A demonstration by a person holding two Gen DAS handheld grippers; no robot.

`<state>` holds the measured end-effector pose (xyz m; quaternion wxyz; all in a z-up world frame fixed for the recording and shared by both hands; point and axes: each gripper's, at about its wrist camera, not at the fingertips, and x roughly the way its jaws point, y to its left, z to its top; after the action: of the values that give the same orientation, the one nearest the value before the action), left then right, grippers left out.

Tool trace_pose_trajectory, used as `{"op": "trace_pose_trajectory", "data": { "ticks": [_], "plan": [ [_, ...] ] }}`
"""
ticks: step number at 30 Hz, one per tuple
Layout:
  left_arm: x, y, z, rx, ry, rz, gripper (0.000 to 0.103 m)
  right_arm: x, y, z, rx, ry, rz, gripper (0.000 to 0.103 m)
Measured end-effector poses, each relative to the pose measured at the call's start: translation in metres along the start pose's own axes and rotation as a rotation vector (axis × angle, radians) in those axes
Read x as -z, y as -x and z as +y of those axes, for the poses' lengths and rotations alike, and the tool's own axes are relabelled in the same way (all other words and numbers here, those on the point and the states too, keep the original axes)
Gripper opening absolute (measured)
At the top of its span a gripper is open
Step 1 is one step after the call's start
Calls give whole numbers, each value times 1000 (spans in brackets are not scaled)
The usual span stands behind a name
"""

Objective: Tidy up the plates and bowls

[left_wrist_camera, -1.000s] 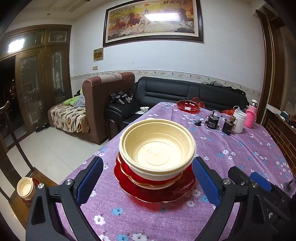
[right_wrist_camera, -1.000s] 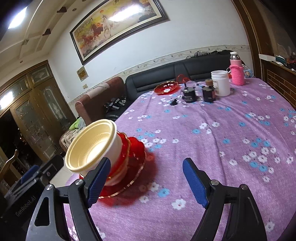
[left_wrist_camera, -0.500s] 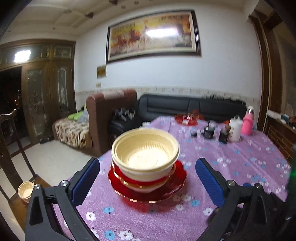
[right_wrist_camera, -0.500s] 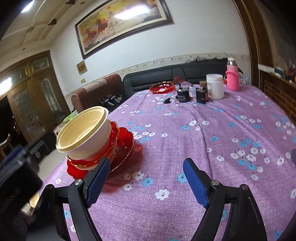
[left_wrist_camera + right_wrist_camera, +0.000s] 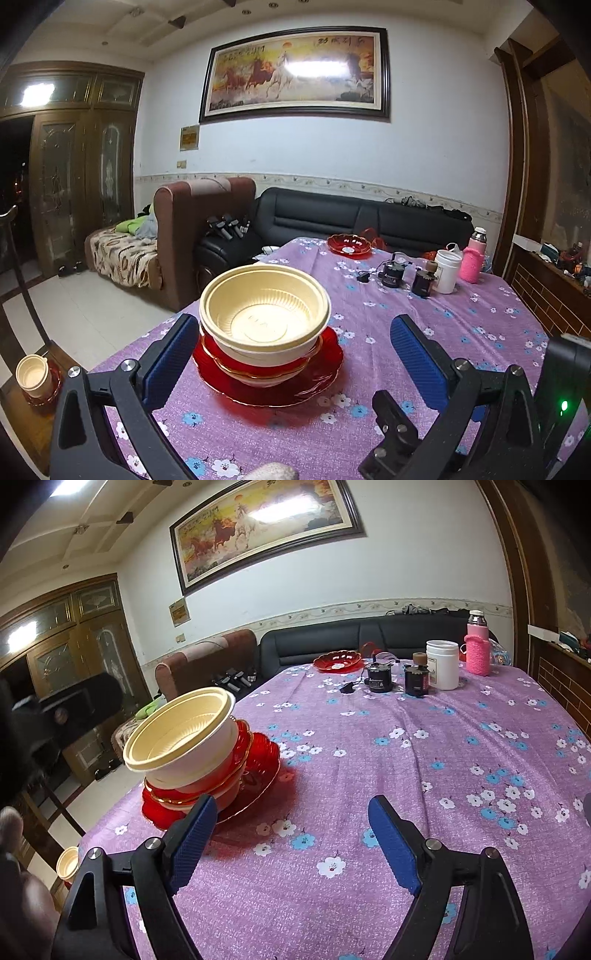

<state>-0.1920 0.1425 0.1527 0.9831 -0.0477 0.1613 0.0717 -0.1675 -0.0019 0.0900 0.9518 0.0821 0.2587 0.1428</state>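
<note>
On the near left corner of the table (image 5: pixel 424 314), a stack stands on the purple flowered cloth: a wide red plate (image 5: pixel 271 380) at the bottom, a red gold-rimmed bowl (image 5: pixel 258 371) on it, and nested cream bowls (image 5: pixel 264 317) on top, mouth up. From the right wrist view the same stack shows as the plate (image 5: pixel 262 760), the red bowl (image 5: pixel 173 794) and the cream bowls (image 5: pixel 181 734), close to the table's left edge. The left gripper (image 5: pixel 291 350) hangs just before the stack with its blue pads spread wide; the left pad sits just beside the plate's rim, and nothing is held. To the right of the stack, the right gripper (image 5: pixel 291 838) hovers over bare cloth, also spread wide and holding nothing. At the far edge lies a red dish (image 5: pixel 338 661), and right of it stand two dark jars (image 5: pixel 415 677), a white tub (image 5: pixel 442 664) and a pink bottle (image 5: pixel 477 648). Down at far left, off the table, sits a small cream cup (image 5: pixel 33 374).
</note>
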Motion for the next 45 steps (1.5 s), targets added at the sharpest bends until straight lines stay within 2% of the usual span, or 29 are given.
{"op": "trace_pose_trajectory", "data": {
  "ticks": [4, 9, 12, 20, 33, 45],
  "plan": [
    [2, -12, 7, -5, 16, 59, 103, 2, -4, 5, -8, 9, 16, 88],
    [9, -35, 7, -89, -23, 167, 103, 6, -8, 17, -12, 39, 31, 88],
    [13, -42, 12, -64, -4, 208, 103, 7, -11, 23, -11, 53, 41, 88],
    [15, -43, 21, -28, 13, 214, 103, 7, -19, 36, -1, 75, 69, 89],
    [21, -61, 50, 15, 77, 299, 103, 4, -33, 66, -12, 141, 109, 90],
    [23, -69, 63, -4, 95, 321, 103, 2, -47, 81, -17, 157, 154, 90]
  ]
}}
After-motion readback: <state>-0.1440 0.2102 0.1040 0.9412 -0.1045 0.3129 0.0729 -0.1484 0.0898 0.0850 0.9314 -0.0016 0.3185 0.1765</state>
